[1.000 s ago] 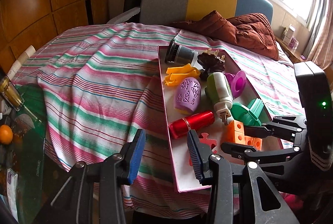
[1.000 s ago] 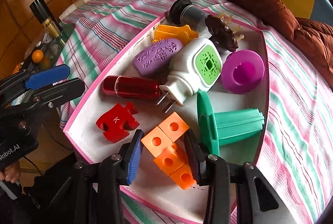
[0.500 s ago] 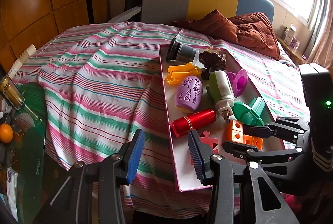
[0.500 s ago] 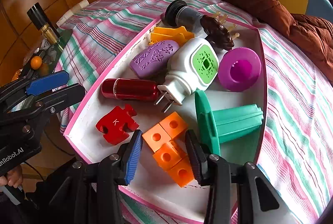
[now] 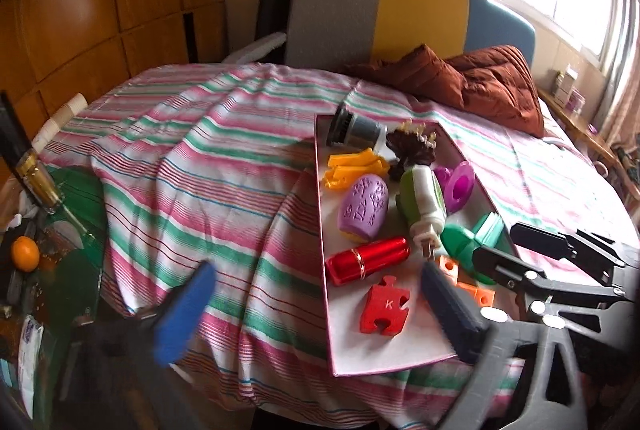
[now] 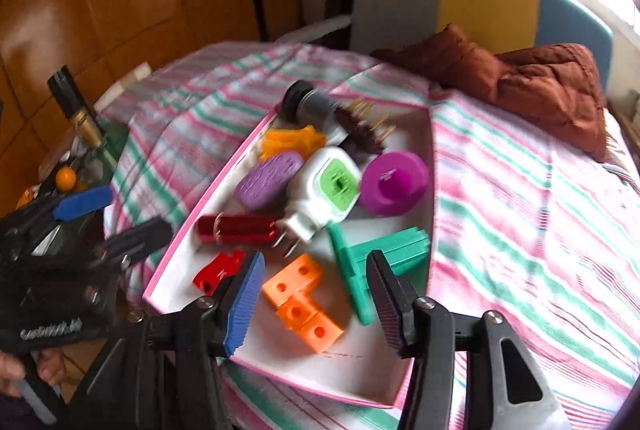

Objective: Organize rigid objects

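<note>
A pink-rimmed white tray on the striped cloth holds several rigid objects: a red cylinder, a red puzzle piece, orange blocks, a green spool, a white-green plug, a purple oval, a magenta cup, a yellow piece. My left gripper is wide open at the tray's near left edge. My right gripper is open above the orange blocks, holding nothing.
A brown cushion and a chair back lie beyond the table. At the left, a glass side table holds a bottle and an orange. The tray sits close to the table's front edge.
My left gripper has opened much wider and shifted; the puzzle piece now shows between its fingers. My right gripper has pulled back and risen, with motion blur.
</note>
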`<state>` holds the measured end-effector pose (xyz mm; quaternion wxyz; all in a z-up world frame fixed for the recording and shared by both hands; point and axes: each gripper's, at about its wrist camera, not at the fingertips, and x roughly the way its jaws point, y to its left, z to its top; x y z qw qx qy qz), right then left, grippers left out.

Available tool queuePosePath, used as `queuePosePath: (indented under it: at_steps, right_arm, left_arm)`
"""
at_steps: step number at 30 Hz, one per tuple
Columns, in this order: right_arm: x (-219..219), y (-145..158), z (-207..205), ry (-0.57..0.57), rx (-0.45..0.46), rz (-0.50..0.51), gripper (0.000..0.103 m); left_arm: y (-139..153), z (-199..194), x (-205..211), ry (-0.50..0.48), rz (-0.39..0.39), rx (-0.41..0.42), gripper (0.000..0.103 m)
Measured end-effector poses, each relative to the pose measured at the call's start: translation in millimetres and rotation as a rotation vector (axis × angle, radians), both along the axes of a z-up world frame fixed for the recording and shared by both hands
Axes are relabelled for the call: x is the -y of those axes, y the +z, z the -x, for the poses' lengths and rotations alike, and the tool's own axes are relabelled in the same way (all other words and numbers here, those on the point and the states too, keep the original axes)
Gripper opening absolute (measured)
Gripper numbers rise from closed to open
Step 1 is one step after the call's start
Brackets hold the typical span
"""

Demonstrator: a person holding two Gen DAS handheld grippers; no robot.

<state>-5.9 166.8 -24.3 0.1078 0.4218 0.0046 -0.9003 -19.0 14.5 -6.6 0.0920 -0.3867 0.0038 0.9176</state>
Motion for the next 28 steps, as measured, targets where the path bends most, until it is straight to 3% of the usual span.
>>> queuePosePath:
  at_steps: [3,7,10,11,14,18,28]
  right_arm:
    - [-7.3,4.0,1.1,-0.055,-0.013,0.005,0.054]
    - [-12.2,2.3,2.0,-0.091,-0.004,0.009,0.054]
    - [-15.8,1.7,-0.3,-0.110,0.000,0.011,0.054]
    - [-16.3,0.8,-1.3,-0.116,0.001,0.011,0.054]
    - [-19.2,-2.6,-6.8,-0.137,0.001,0.016,0.054]
    - [-20.5,-2.3,-9.2,-0.165,-0.011,0.022,0.054]
    - [-14.7,4.3,-10.4,-0.172,-0.041,0.002,0.054]
  left_arm:
    - [5.0,-3.3,-4.3,0.012,0.000,-0.035,0.103]
    - [0.0,1.7,-11.6,0.077,0.071,0.012,0.103]
    - [-5.0,-0.8,-9.7,0.093,0.065,0.026,0.103]
    - [-5.1,-4.0,-8.0,0.089,0.046,0.011,0.103]
    - [-0.7,-15.9,3.2,0.010,-0.126,-0.032,0.103]
    - [4.5,-24.2,-5.8,0.034,-0.010,-0.099,0.099]
    - [11.4,-23.1,-7.8,0.066,0.045,-0.111,0.103]
